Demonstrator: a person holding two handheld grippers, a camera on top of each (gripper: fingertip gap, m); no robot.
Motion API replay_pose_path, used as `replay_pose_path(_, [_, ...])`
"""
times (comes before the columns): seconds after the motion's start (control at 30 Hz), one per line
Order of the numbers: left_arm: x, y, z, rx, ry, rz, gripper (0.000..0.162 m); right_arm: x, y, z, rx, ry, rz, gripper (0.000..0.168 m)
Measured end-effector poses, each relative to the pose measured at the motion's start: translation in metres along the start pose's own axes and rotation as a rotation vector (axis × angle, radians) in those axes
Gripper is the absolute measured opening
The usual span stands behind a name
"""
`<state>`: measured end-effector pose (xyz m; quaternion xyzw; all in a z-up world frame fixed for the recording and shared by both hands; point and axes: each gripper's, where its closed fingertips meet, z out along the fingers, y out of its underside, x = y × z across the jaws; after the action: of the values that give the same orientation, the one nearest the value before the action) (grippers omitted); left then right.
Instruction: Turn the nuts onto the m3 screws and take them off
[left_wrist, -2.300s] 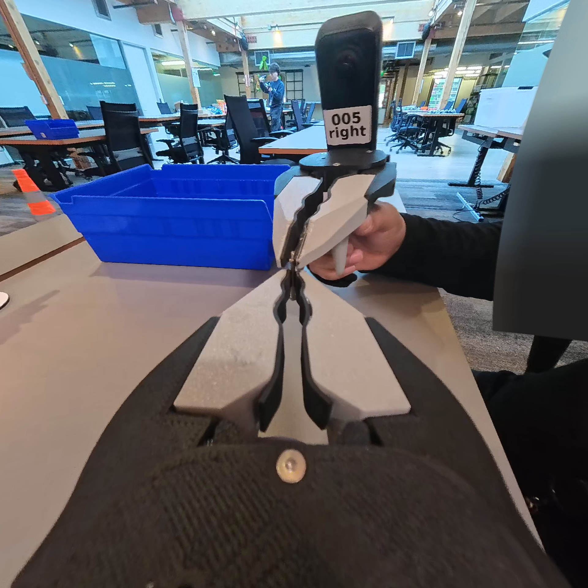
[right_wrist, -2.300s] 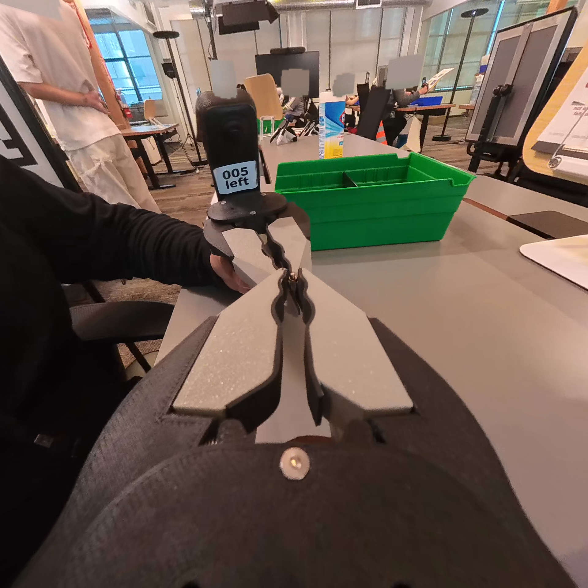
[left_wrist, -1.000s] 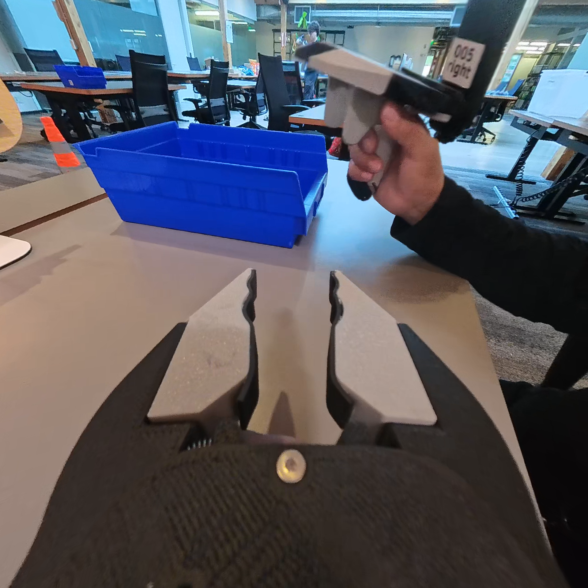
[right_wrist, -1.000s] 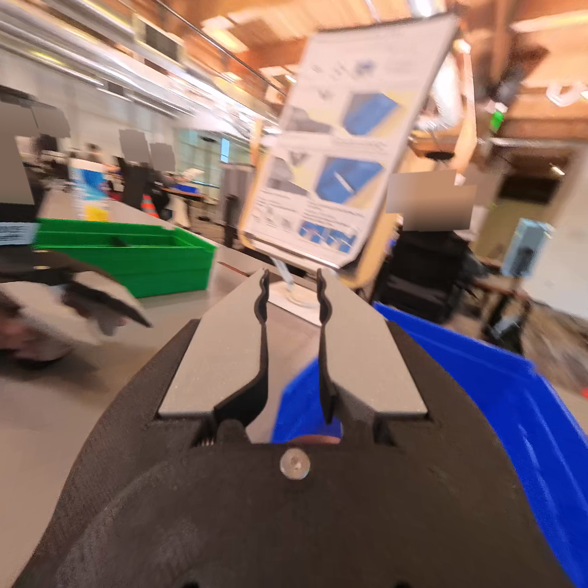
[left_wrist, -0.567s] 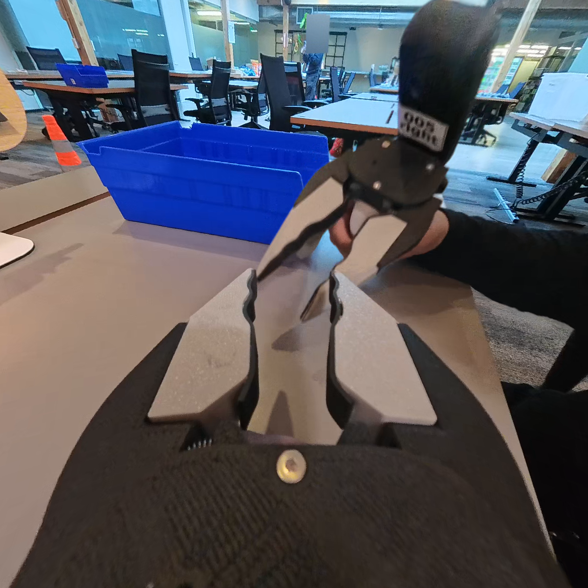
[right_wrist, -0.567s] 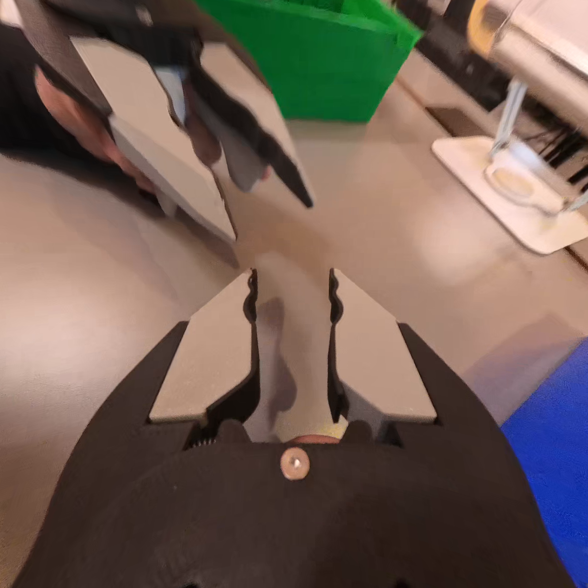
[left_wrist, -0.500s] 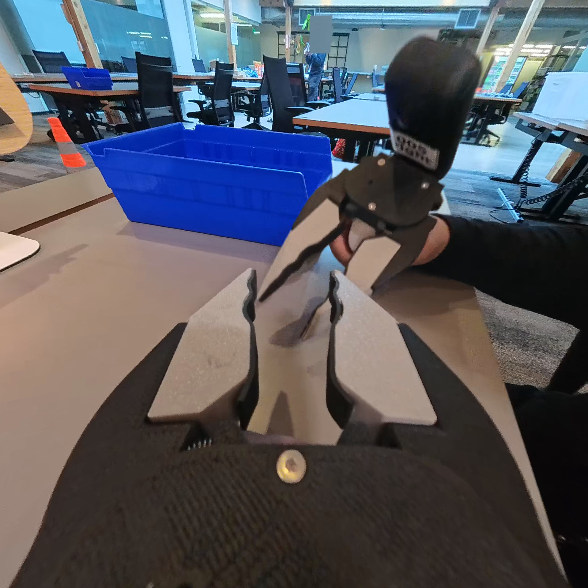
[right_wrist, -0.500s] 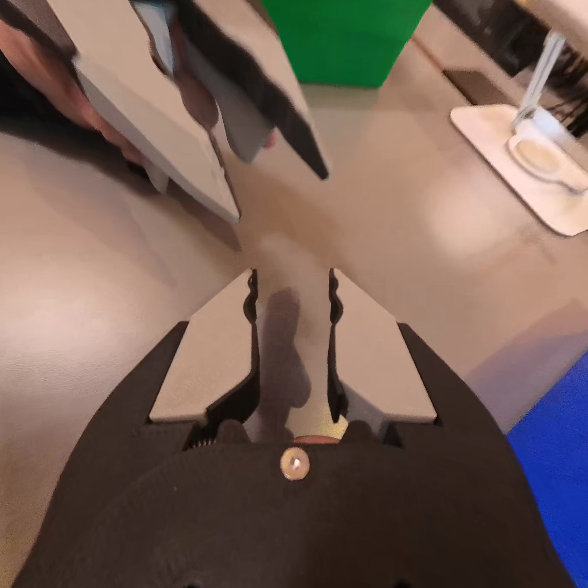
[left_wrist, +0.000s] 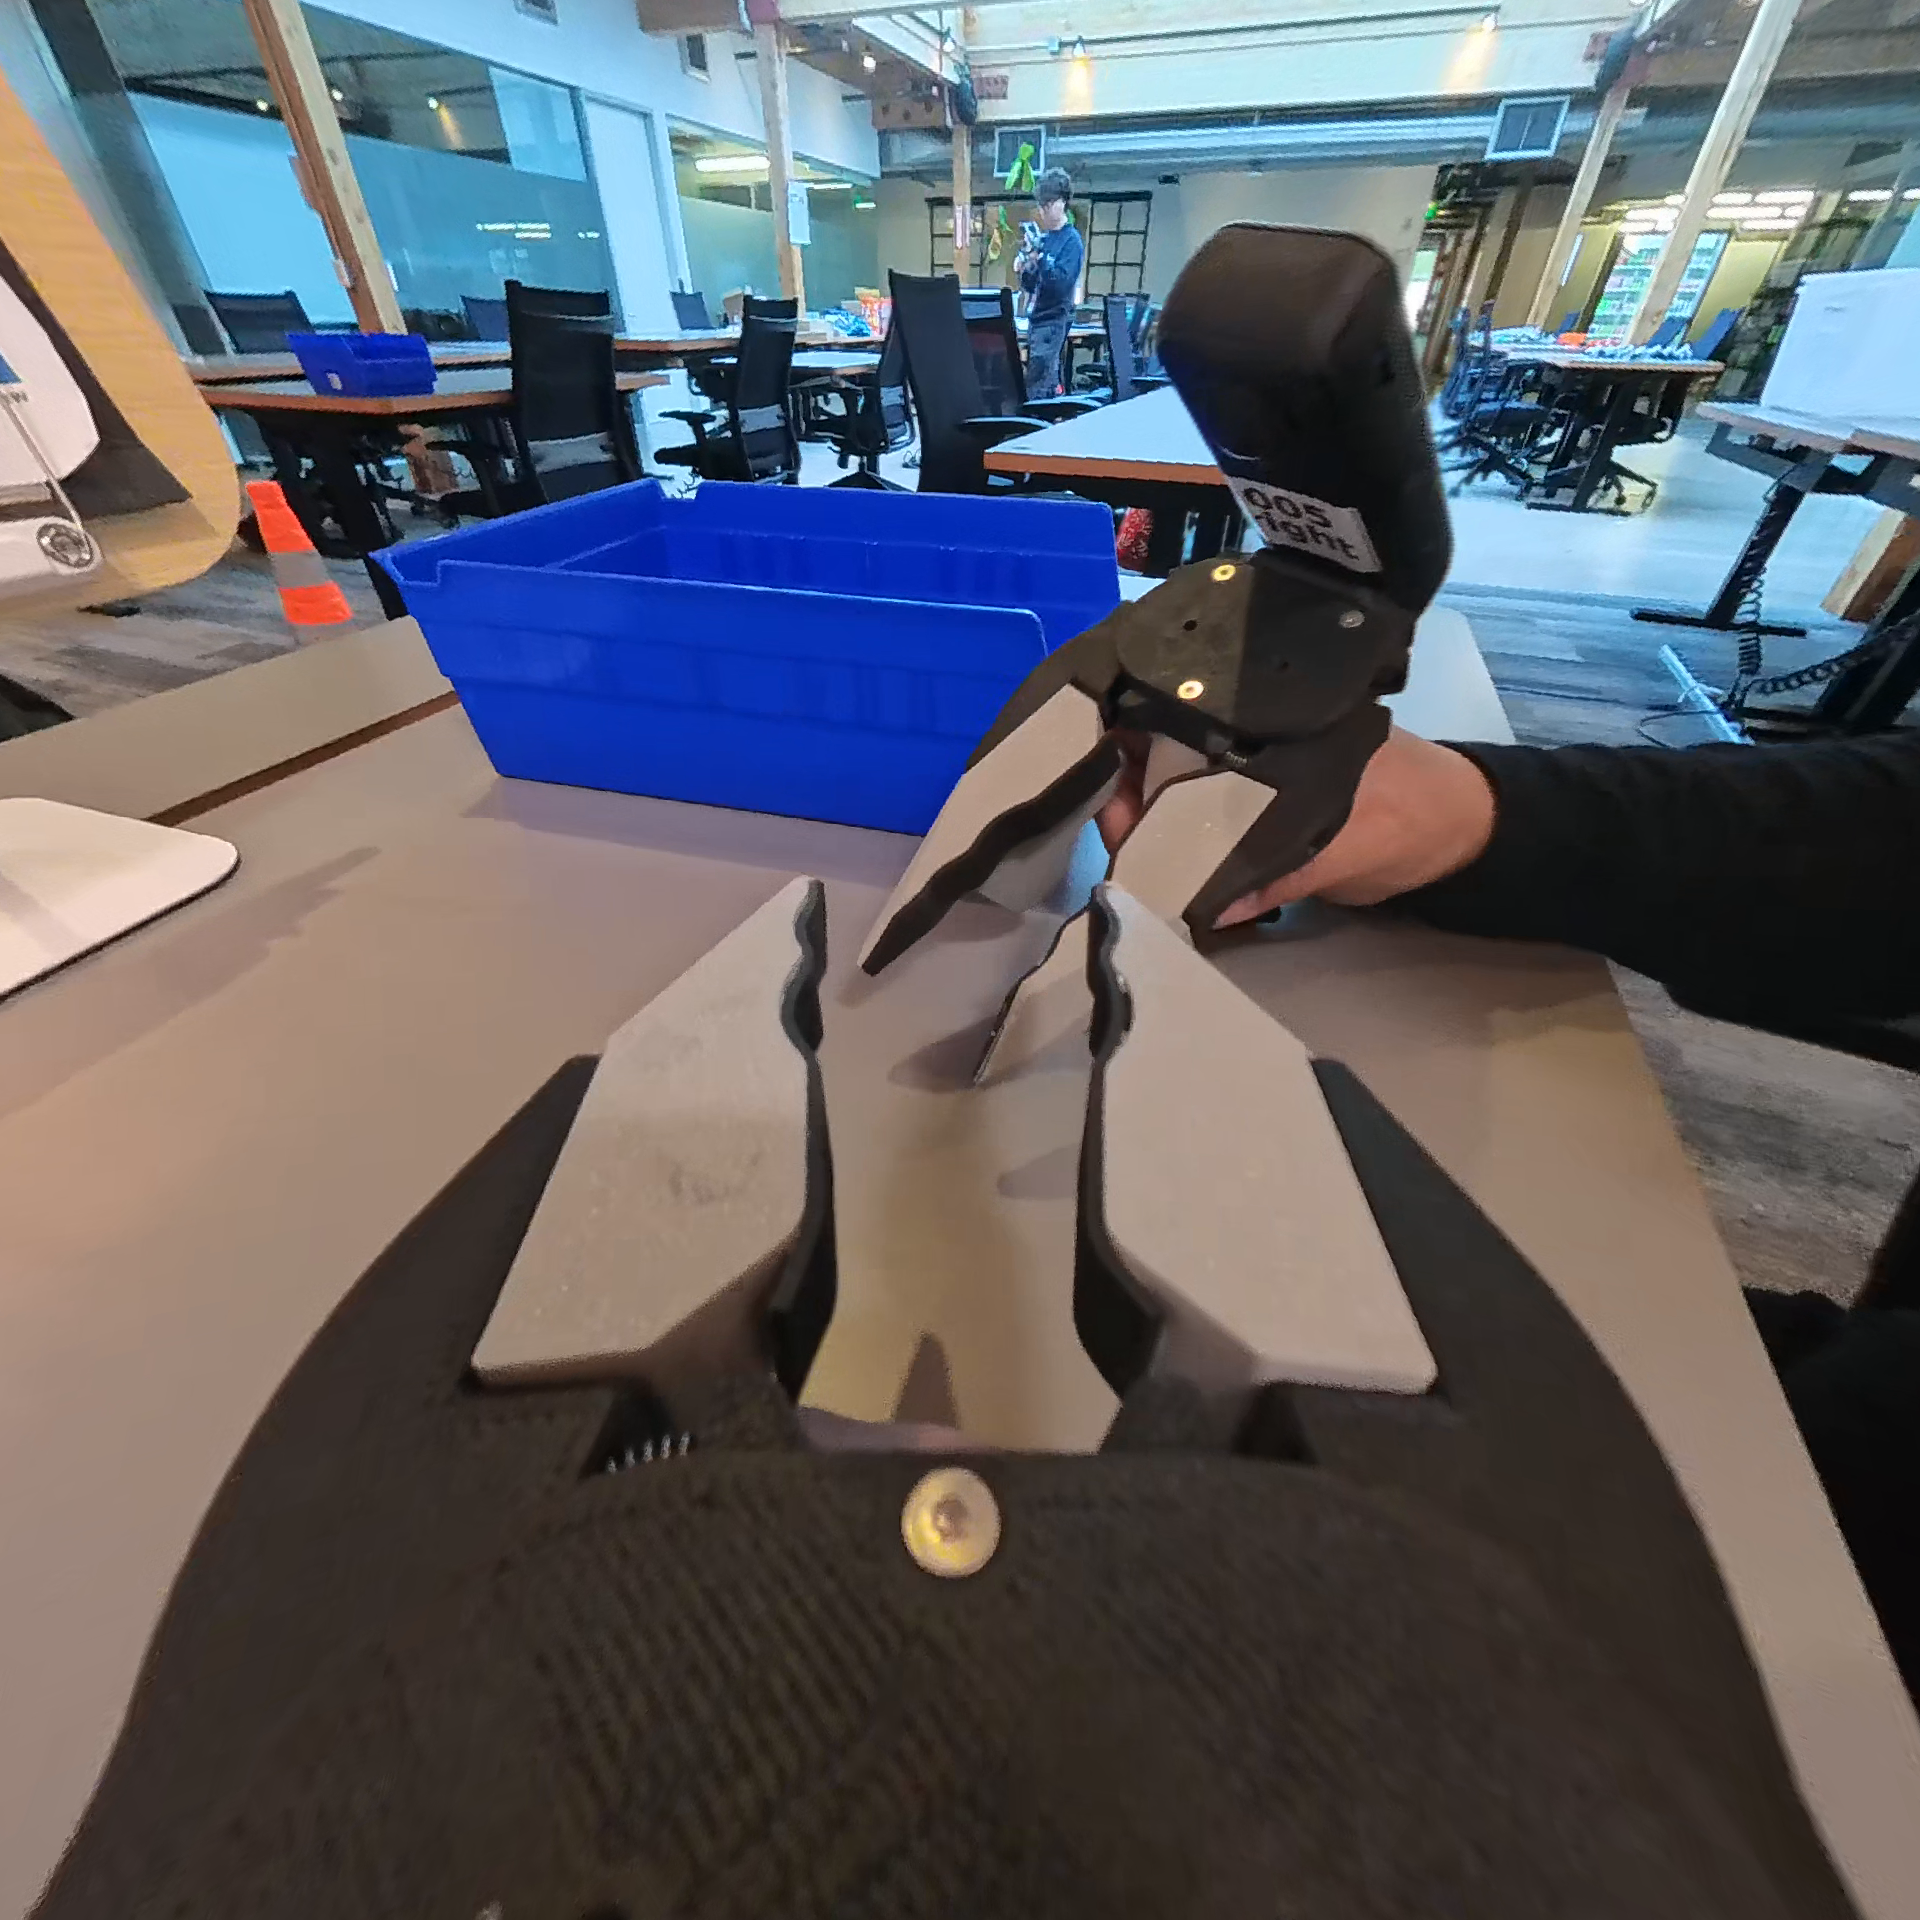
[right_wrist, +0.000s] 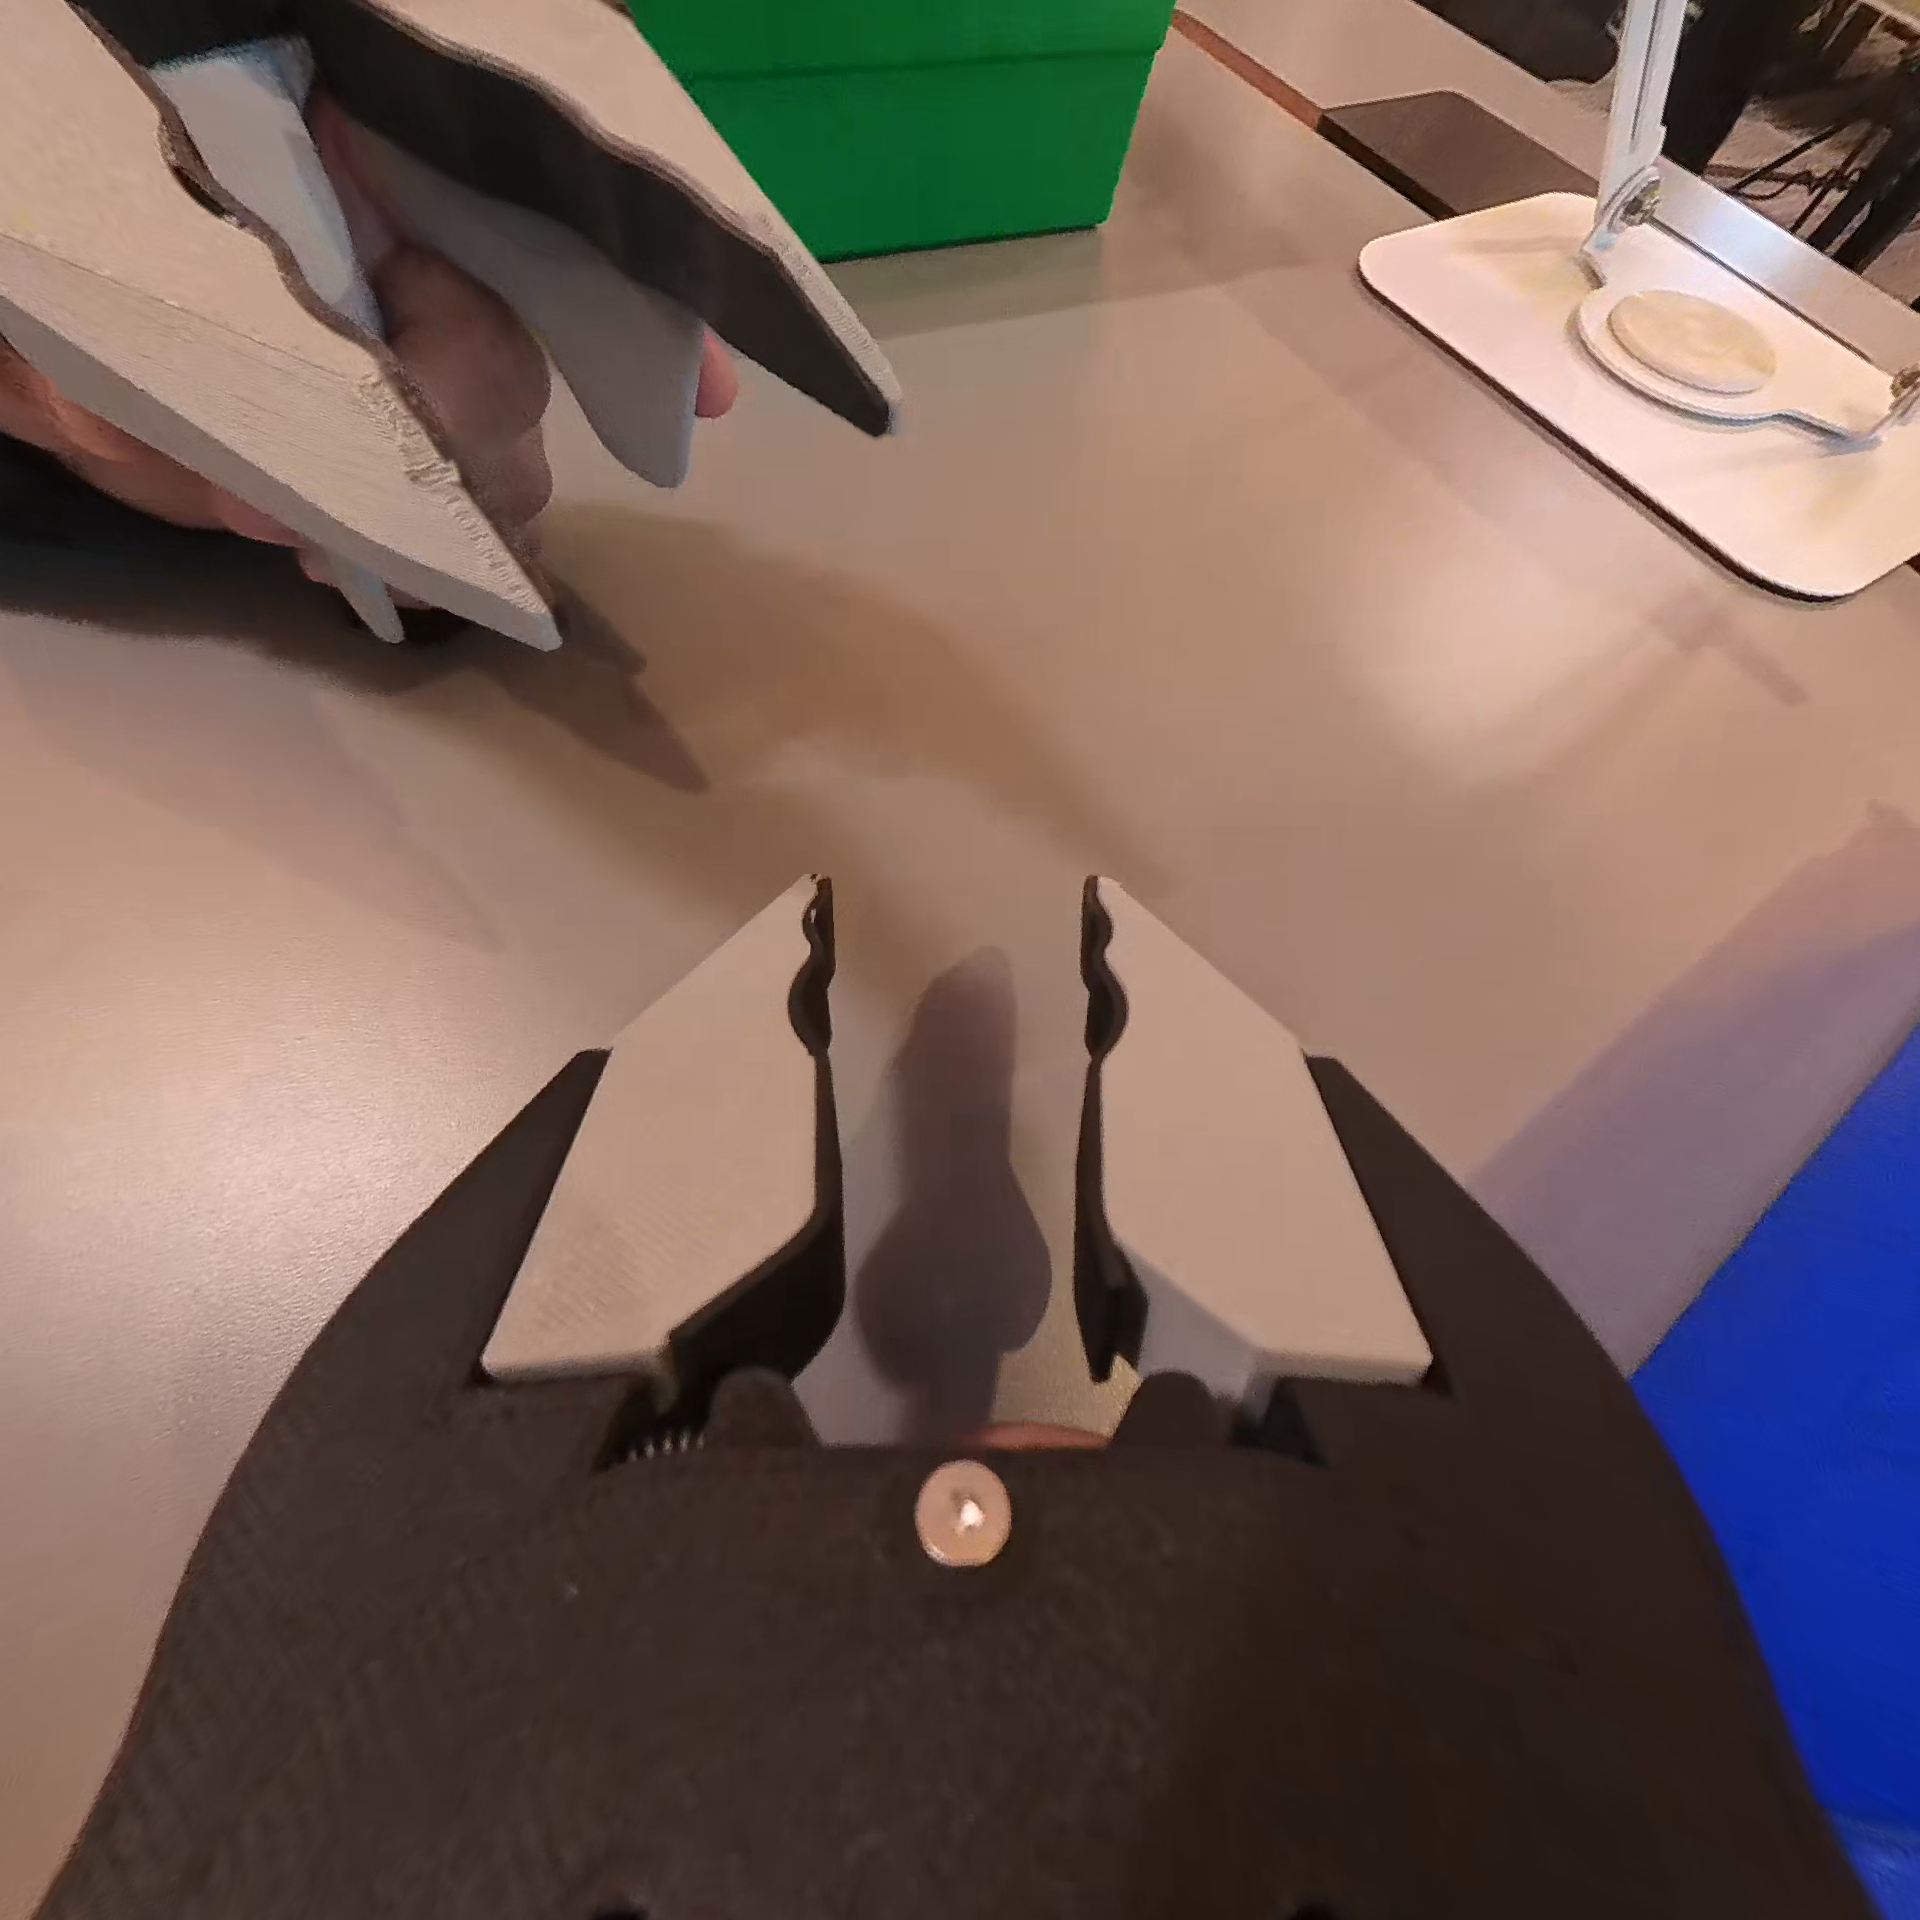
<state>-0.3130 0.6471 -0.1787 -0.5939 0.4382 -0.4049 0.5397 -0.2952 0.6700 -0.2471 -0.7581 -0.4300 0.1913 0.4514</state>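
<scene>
No nuts or screws show in either view. My left gripper (left_wrist: 956, 904) is open and empty, low over the grey table (left_wrist: 312, 1091). My right gripper (right_wrist: 956, 888) is open and empty, tilted down at the bare tabletop (right_wrist: 1143, 675). In the left wrist view the right gripper (left_wrist: 925, 1023) is held by a hand (left_wrist: 1392, 821) and points down, its tips close to the table just ahead of my left fingertips. In the right wrist view the left gripper (right_wrist: 712, 530) sits at the upper left, open, facing mine.
A blue bin (left_wrist: 748, 665) stands on the table behind the grippers; its corner shows in the right wrist view (right_wrist: 1787, 1455). A green bin (right_wrist: 914, 125) stands at the far side. A white stand base (right_wrist: 1662, 416) lies to one side, also in the left wrist view (left_wrist: 94, 883).
The right gripper has swung down from a raised pose to point at the table in front of the left gripper, and opened a little wider. The left gripper has hardly moved.
</scene>
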Motion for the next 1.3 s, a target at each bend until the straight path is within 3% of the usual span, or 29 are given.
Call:
replay_pose_path(0.3, [0.028, -0.014, -0.011, 0.118, 0.188, 0.037, 0.042, -0.003, 0.0, 0.002, -0.01, 0.05, -0.086, 0.045])
replay_pose_path(0.5, [0.031, -0.014, -0.008, 0.111, 0.165, 0.015, 0.042, 0.004, -0.004, -0.003, 0.027, 0.058, -0.026, 0.045])
replay_pose_path(0.77, [0.022, -0.033, -0.02, 0.113, -0.002, -0.055, 0.035, -0.005, -0.007, -0.003, 0.03, 0.062, -0.053, 0.044])
replay_pose_path(0.97, [0.02, -0.084, -0.098, 0.28, 0.033, -0.176, 0.035, -0.01, -0.019, -0.004, 0.103, 0.051, -0.104, 0.039])
replay_pose_path(1.1, [-0.028, -0.117, -0.167, 0.321, -0.103, -0.186, 0.035, -0.008, -0.019, 0.003, 0.092, 0.001, -0.063, 0.039])
replay_pose_path(1.3, [-0.115, -0.113, -0.233, 0.223, -0.45, -0.083, 0.037, -0.003, -0.014, 0.011, 0.04, -0.012, -0.032, 0.041])
